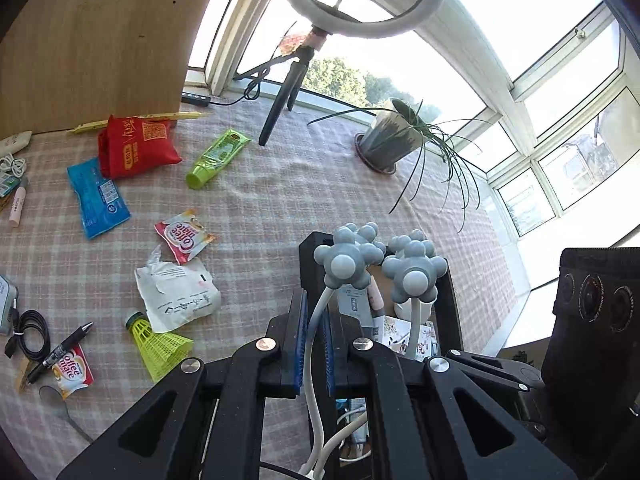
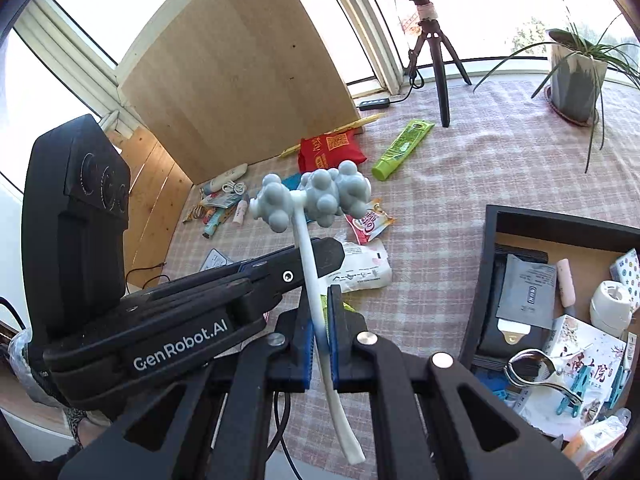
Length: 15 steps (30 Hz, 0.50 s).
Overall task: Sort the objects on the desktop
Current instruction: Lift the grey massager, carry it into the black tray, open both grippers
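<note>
A massager with white curved stems and grey knobbly balls [image 1: 344, 264] hangs in the air over a black-rimmed box [image 1: 308, 248]. My left gripper [image 1: 316, 320] is shut on one white stem. My right gripper [image 2: 320, 320] is shut on a white stem of the same massager [image 2: 320, 196]. In the right wrist view the left gripper [image 2: 316, 258] reaches in from the left, its tip against the stem. The box [image 2: 492, 216] lies to the lower right there, holding cards, clips and packets. The right gripper's housing [image 1: 592, 320] shows at the far right of the left wrist view.
On the checked cloth lie a red pouch [image 1: 136, 148], green tube [image 1: 216, 156], blue packet [image 1: 98, 200], coffee sachet [image 1: 184, 236], torn white packet [image 1: 176, 296], shuttlecock [image 1: 160, 344], pen [image 1: 60, 352] and cable [image 1: 32, 332]. A potted plant [image 1: 388, 144], ring-light tripod [image 1: 280, 96] and wooden board [image 1: 100, 40] stand behind.
</note>
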### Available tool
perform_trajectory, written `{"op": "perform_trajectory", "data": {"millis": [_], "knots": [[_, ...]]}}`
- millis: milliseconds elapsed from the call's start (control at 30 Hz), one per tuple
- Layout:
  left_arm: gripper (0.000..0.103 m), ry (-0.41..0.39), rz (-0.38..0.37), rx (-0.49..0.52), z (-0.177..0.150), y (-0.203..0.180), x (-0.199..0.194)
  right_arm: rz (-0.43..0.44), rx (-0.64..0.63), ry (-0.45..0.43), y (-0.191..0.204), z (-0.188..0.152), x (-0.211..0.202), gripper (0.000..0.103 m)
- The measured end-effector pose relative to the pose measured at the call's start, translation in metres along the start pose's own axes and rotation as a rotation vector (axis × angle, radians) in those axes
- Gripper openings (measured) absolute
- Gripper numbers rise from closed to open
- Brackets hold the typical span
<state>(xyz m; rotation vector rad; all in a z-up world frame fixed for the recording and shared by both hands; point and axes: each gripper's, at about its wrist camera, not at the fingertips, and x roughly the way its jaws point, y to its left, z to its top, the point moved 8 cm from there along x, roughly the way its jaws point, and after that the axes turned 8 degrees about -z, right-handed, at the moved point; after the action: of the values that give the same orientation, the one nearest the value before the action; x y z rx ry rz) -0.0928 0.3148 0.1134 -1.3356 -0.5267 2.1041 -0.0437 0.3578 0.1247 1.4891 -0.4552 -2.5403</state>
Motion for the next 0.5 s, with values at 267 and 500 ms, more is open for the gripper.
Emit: {"op": "perform_trajectory", "data": {"millis": [267, 500], "knots": [[0.007, 0.102, -0.058, 0.098, -0.017, -0.078, 0.06, -0.079, 0.124, -0.019, -0.087, -0.008, -0.044, 0.006], [0.045, 0.118, 0.02, 0.16, -0.023, -0.092, 0.077, -0.331, 0.169, -0.064, -0.15, -0.023, -0.07, 0.048]]}}
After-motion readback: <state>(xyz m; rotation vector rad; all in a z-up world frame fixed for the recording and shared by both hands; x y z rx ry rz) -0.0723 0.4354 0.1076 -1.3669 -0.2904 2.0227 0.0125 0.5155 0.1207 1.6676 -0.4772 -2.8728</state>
